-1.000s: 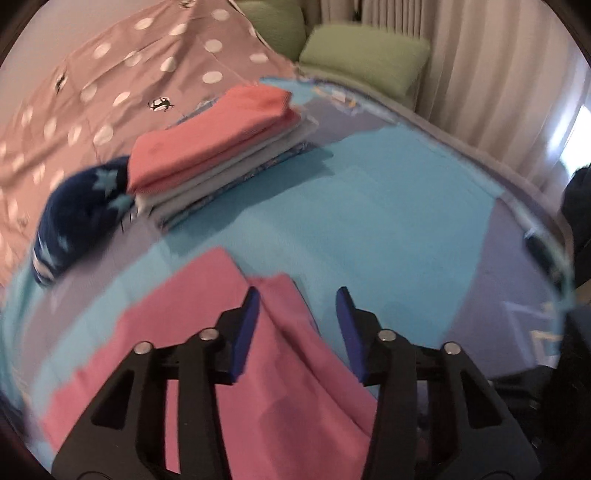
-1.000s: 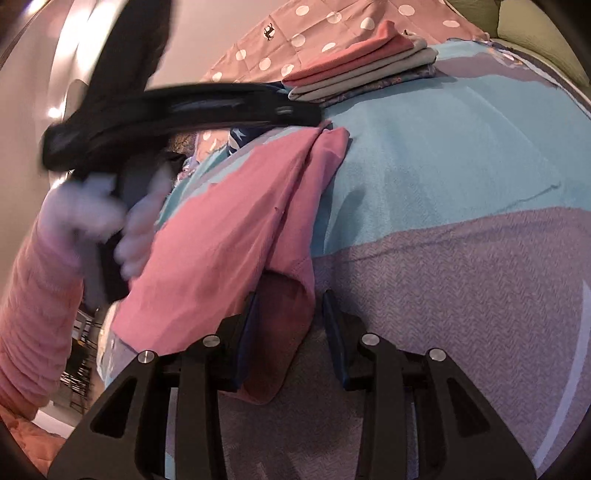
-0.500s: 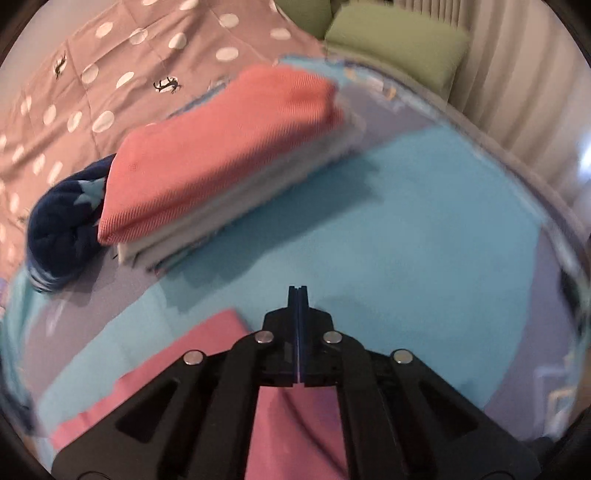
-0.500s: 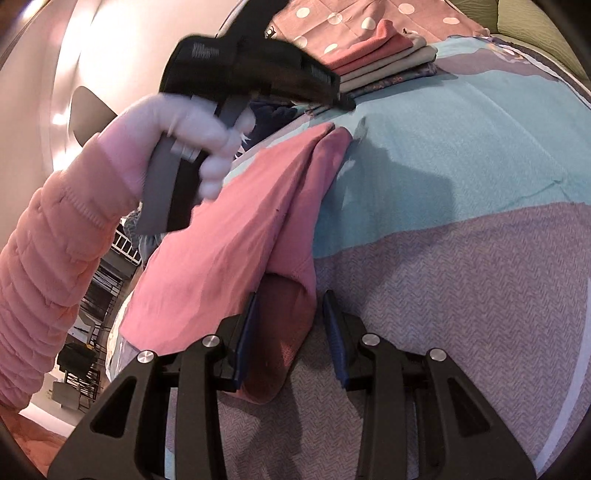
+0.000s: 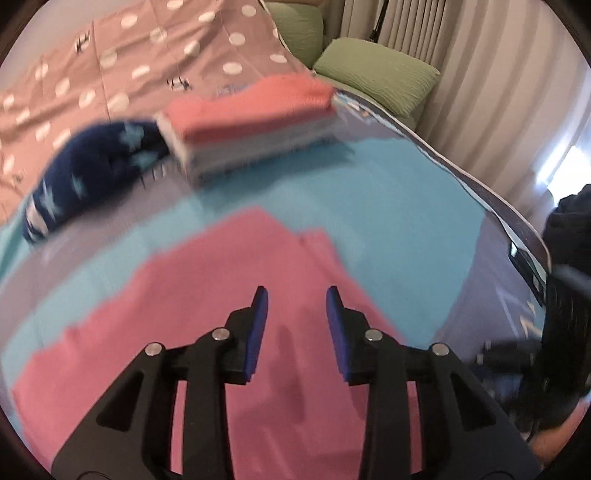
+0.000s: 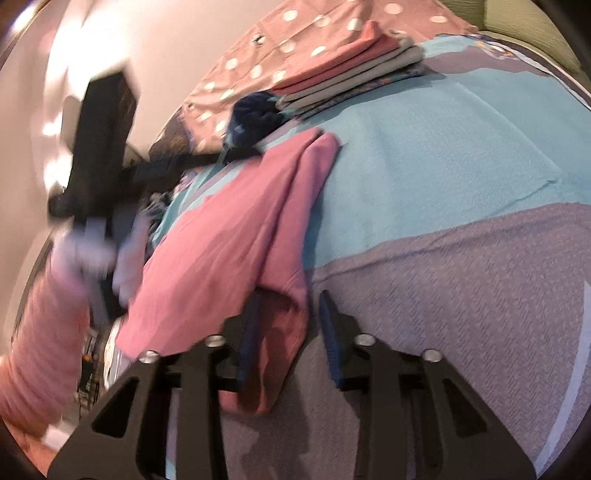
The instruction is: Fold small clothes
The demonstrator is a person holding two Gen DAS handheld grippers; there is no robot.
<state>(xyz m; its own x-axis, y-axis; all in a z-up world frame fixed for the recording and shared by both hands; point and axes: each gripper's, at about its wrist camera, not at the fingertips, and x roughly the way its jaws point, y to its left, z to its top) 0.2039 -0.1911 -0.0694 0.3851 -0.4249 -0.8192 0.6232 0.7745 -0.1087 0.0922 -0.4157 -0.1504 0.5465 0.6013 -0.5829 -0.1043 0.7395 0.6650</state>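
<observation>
Bed [image 5: 406, 206], pink garment [image 5: 207, 295], folded stack [image 5: 255, 129], navy bundle [image 5: 92, 177]

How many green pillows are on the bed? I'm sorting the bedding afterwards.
2. One green pillow lies at the bed's far corner by the curtain, the other just behind it to the left, partly cut off; more may be hidden.

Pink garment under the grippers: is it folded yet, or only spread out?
Partly folded. The pink garment lies spread on the bed cover, with one long edge turned over as a narrow strip along its right side; no crosswise fold shows.
</observation>
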